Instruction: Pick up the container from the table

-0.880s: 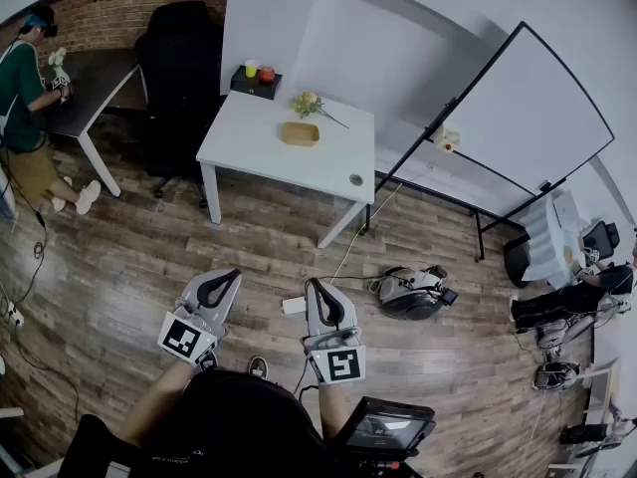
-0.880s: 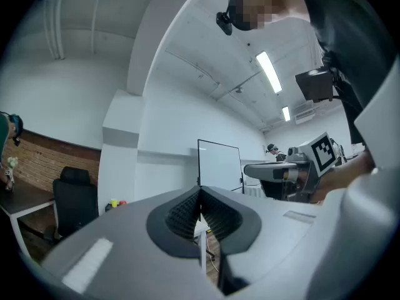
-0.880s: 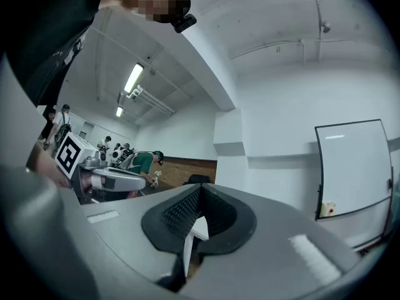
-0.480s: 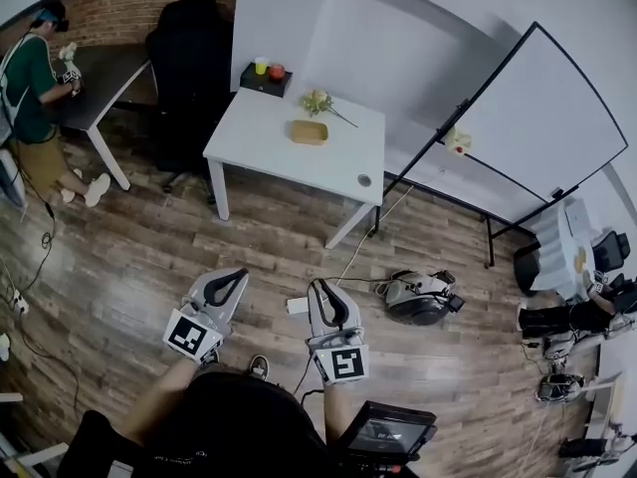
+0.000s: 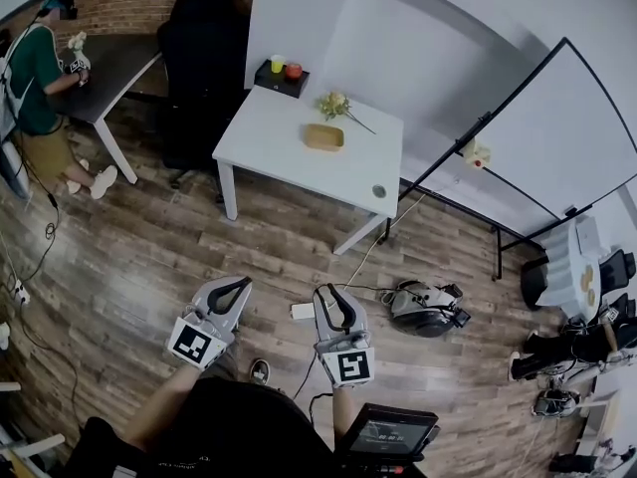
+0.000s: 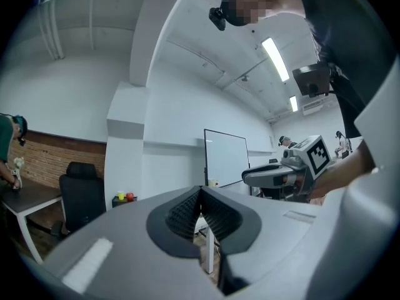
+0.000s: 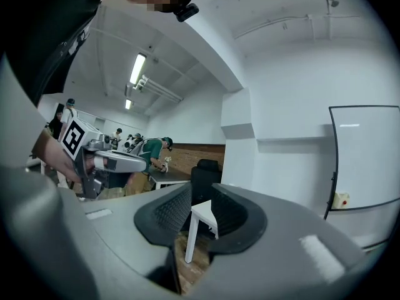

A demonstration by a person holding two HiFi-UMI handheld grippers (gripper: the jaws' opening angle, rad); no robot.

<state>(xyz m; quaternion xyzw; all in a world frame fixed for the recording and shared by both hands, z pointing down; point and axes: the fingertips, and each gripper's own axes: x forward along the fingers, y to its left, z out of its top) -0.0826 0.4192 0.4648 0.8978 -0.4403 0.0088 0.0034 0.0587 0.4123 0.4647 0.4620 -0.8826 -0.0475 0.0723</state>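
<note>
As the person is edging closer, the container is still sitting on the white table, well ahead. Left gripper is hanging shut, right gripper narrowly parted, both empty.

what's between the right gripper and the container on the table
Head view: only wooden floor crossed by a white cable, then bare table top.

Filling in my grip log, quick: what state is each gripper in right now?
Left gripper: closed, jaws together, holding nothing.
Right gripper: open a little, nothing between its jaws.
</note>
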